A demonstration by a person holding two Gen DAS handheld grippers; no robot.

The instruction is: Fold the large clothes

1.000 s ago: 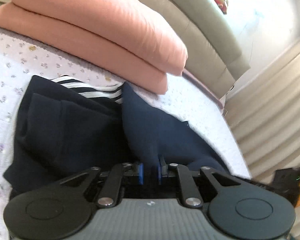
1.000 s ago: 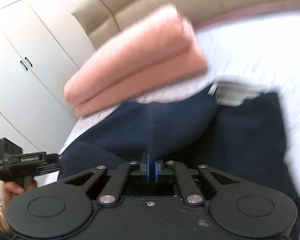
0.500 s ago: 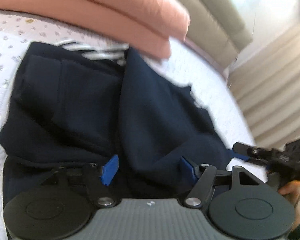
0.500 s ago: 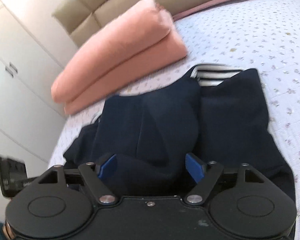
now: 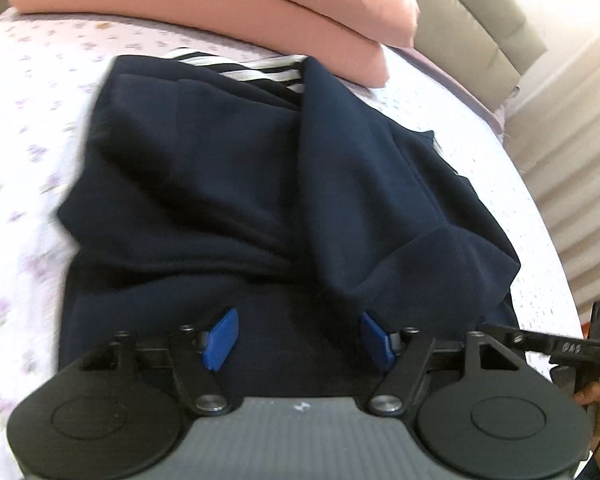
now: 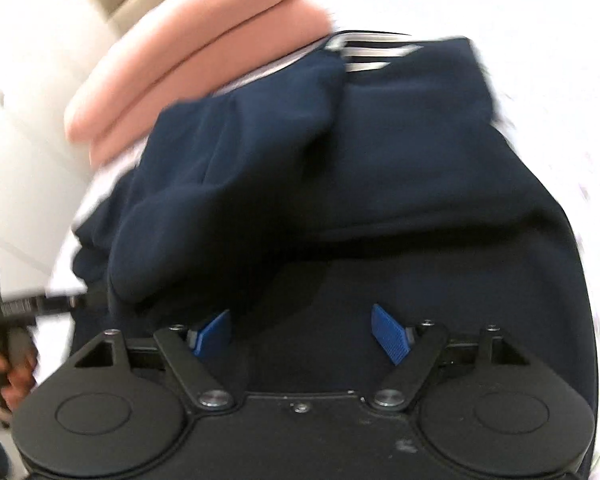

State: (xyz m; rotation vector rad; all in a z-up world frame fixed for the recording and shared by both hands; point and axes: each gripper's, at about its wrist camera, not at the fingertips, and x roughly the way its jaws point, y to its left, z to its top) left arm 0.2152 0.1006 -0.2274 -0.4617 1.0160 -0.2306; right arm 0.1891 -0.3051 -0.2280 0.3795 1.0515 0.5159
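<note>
Bed with a white floral bedspread (image 5: 32, 128) under everything; beige padded headboard (image 5: 496, 20) at 1 o'clock in the left wrist view, pleated curtain (image 5: 572, 152) at 3 o'clock. Two stacked pink pillows (image 5: 220, 4) at 12 o'clock, front edge touching the top of the garment.

Navy garment (image 5: 228, 168) lies on the bed in the middle of the left view, partly folded: right side flapped over the centre in a thick fold running from 12 down toward 4 o'clock. Striped black-and-white collar (image 5: 252, 72) peeks out at its top, just below the pillows.

My left hand-held gripper (image 5: 298, 338) at 6 o'clock, blue pads (image 5: 220, 338) spread wide, nothing between them, hovering over the garment's lower edge. My right hand-held gripper (image 5: 548, 344) pokes in at 4 o'clock.

Right wrist view, blurry: same navy garment (image 6: 400, 184) fills the centre, folded flap now toward 9 o'clock, pillows (image 6: 188, 68) at 11 o'clock. My right hand-held gripper (image 6: 304, 330) at 6 o'clock, spread apart, holding nothing. Left hand-held gripper (image 6: 32, 304) visible at 9 o'clock.
</note>
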